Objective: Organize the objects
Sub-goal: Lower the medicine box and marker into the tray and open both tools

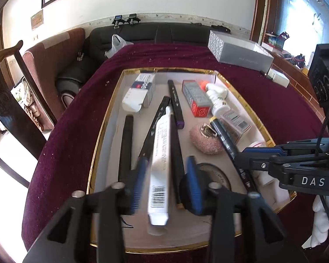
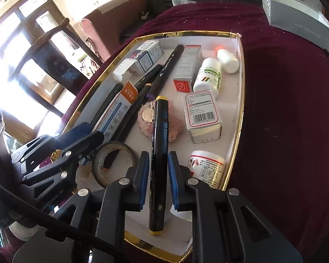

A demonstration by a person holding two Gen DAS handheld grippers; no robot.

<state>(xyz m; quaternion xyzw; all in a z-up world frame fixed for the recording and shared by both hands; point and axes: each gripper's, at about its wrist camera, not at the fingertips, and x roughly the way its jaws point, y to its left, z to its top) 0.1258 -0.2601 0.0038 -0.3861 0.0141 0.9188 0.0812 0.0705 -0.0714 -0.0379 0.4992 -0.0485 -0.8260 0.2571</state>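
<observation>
A gold-rimmed white tray on a maroon cloth holds markers, small boxes, bottles, a pink scrubber and a tape roll. My left gripper is open, its blue pads either side of a long white box with a barcode, which also shows in the right wrist view. My right gripper has its pads close on both sides of a black marker with yellow ends. That marker also shows in the left wrist view.
A grey box lies on the cloth beyond the tray. A small white box sits at the table's right edge. A dark sofa and a wooden chair stand behind and left of the table.
</observation>
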